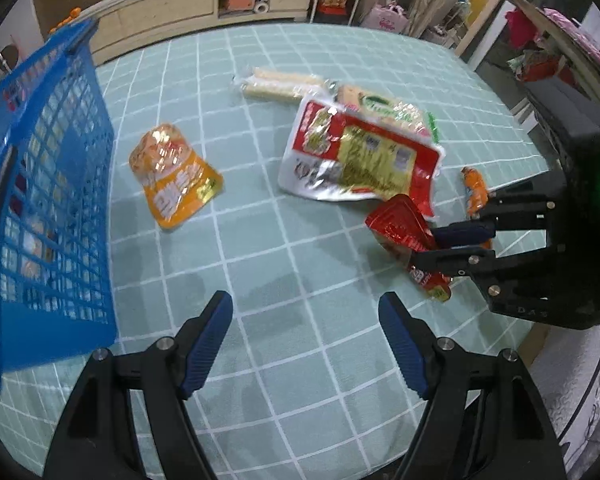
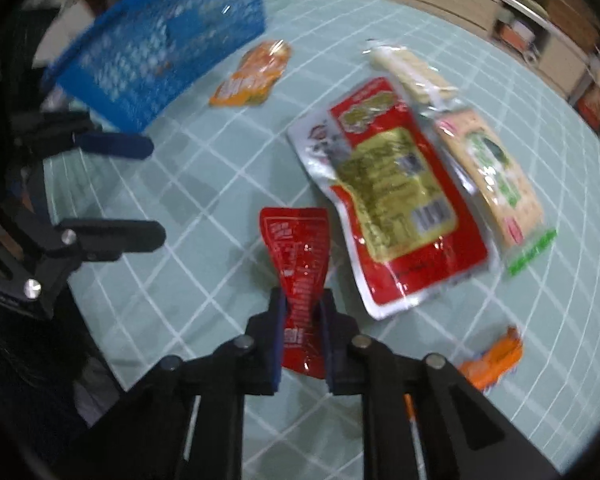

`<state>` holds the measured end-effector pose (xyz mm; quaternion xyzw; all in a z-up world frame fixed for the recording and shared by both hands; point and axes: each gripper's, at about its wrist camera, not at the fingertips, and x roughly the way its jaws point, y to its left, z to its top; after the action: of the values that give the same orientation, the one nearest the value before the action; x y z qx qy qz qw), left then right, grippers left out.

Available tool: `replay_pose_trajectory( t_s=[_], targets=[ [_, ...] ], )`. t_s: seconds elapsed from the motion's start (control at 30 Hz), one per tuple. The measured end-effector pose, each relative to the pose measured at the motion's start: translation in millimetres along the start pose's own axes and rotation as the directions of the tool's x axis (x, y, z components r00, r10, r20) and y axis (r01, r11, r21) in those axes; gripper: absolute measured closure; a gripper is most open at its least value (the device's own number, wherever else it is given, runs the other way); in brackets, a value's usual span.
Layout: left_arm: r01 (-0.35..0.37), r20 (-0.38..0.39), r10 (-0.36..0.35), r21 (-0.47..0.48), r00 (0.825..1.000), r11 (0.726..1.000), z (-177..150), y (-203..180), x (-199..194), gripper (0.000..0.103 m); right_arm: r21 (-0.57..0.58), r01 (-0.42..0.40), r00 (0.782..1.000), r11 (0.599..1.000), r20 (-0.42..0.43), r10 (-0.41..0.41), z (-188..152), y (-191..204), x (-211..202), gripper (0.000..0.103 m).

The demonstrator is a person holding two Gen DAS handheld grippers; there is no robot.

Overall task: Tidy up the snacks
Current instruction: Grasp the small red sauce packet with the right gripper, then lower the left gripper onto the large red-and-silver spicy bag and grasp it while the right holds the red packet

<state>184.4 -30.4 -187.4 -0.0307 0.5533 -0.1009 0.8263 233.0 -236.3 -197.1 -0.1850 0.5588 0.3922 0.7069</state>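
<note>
The right gripper [image 2: 303, 320] pinches a small red snack packet [image 2: 300, 276] between its fingers, just above the checked tablecloth [image 2: 204, 184]. The left gripper [image 1: 306, 316] hangs spread wide, a blue basket [image 1: 52, 184] to its left.

Small red snack pouch [image 2: 300, 280] (glossy, crinkled), pinched mid-body, beside larger packets [image 2: 392, 196]

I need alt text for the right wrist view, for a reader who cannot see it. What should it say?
The right gripper is shut on a small red snack packet above a table with a pale green checked cloth. Other snack packs lie beyond it, and a blue basket stands at the upper left, near the open left gripper.
</note>
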Motion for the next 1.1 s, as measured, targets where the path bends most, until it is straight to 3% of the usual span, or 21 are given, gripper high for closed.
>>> replay_pose_trajectory(
  t_s=[0.2,0.33,0.53,0.67,0.83,1.0,1.1],
  targets=[
    [-0.052,0.011,0.051,0.116,0.999,0.992,20,-17,-2,0.029,0.093,0.027,0.996,0.995,0.079,-0.034,-7,-17,-33,0.083],
    [-0.038,-0.005,0.039,0.113,0.999,0.993,38,-27,3,0.029,0.176,0.029,0.991,0.984,0.121,-0.051,-2,-29,-51,0.083],
    [0.03,-0.078,-0.035,-0.064,0.996,0.998,64,-29,22,0.029,0.29,0.052,0.983,0.956,0.156,-0.101,4,-38,-65,0.083],
    [0.08,-0.122,-0.115,-0.257,0.986,0.963,66,-22,46,0.029,0.359,0.035,0.977,0.933,0.186,-0.108,4,-54,-69,0.083],
    [0.051,-0.143,-0.111,-0.368,0.983,0.929,65,-25,71,0.03,0.387,0.056,0.97,0.92,0.198,-0.142,2,-55,-68,0.083],
    [0.036,-0.099,-0.086,-0.424,0.991,0.905,73,-32,72,0.03,0.4,0.018,0.967,0.916,0.225,-0.117,5,-61,-65,0.083],
    [0.009,-0.08,-0.05,-0.446,0.996,0.895,77,-36,73,0.035,0.413,-0.002,0.966,0.911,0.237,-0.106,2,-64,-64,0.083]
  ],
)
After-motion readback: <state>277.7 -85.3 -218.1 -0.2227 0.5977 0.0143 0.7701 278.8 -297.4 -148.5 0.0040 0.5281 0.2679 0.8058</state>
